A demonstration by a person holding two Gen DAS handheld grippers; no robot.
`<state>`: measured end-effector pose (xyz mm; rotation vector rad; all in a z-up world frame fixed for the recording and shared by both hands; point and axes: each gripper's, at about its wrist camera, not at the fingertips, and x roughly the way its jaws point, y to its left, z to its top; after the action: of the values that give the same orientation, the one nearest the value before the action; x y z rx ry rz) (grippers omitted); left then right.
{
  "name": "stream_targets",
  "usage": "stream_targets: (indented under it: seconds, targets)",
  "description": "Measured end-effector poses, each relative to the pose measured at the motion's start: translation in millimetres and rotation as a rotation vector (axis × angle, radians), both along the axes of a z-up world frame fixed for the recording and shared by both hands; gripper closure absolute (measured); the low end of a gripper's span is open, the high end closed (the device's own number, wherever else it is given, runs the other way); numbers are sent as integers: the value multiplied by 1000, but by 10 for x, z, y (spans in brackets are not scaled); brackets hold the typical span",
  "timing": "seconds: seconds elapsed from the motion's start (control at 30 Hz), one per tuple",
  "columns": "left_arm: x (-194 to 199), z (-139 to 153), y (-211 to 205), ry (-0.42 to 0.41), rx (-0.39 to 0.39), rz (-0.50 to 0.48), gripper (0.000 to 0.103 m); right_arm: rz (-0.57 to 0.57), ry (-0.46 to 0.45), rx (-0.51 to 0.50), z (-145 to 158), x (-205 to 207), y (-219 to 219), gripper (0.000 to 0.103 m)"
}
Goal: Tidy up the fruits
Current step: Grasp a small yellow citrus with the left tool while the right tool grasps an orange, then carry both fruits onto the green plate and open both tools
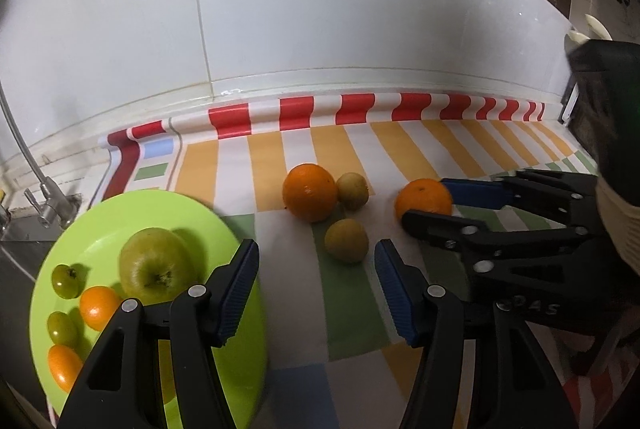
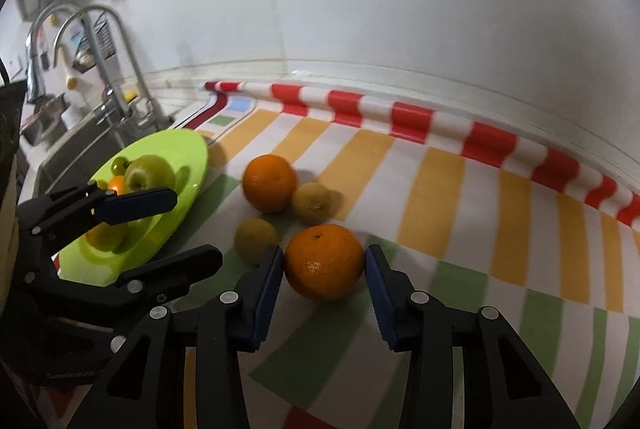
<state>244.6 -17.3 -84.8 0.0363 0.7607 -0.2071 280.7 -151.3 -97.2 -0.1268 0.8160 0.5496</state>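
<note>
An orange [image 2: 324,261] rests on the striped cloth [image 2: 440,181] with my right gripper [image 2: 324,269] shut on it, blue pads pressed to both sides; the left wrist view shows that orange [image 1: 424,203] in the right gripper [image 1: 430,207]. My left gripper [image 1: 315,247] is open and holds nothing. A small yellow-green fruit [image 1: 346,241] lies just beyond its tips. Behind are a second orange [image 1: 310,197] and another small fruit [image 1: 352,191]. The lime plate [image 1: 200,221] at the left holds a green apple [image 1: 156,265] and several small green and orange fruits.
A sink with steel taps [image 2: 116,61] lies left of the plate [image 2: 188,157]. White tiled wall [image 1: 360,9] runs behind the cloth's red-striped back edge. A person's cream cuff [image 1: 618,225] shows at the right. Bare striped cloth stretches right of the fruit.
</note>
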Motion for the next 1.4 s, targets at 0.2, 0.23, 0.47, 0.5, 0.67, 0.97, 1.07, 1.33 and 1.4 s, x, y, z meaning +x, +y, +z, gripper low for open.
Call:
stream_targets:
  seconds: [0.2, 0.23, 0.47, 0.5, 0.67, 0.97, 1.07, 1.33, 1.4]
  targets:
    - [167, -90, -121, 54, -24, 8, 53, -88, -34, -12, 91, -25, -200, 60]
    - [195, -115, -138, 67, -26, 7, 57, -95, -39, -14, 97, -28, -223, 60]
    - [306, -218, -202, 109, -28, 10, 74, -125, -10, -3, 27, -23, -319, 60]
    - [299, -214, -202, 107, -30, 7, 74, -128, -6, -2, 20, -27, -327, 60]
    - [198, -143, -198, 92, -18, 1, 74, -142, 2, 9, 16, -75, -354, 60]
    - [-105, 106, -67, 49, -31, 8, 74, -145, -20, 25, 175, -315, -281, 60]
    - [-245, 193, 1, 33, -39, 13, 74, -144, -31, 34, 258, -423, -240, 60]
    - [-698, 371, 202, -6, -43, 37, 74, -131, -49, 60, 474, -797, -115, 60]
    - [-811, 394, 250, -13, -42, 46, 74, -121, -52, 64, 523, -905, -53, 60]
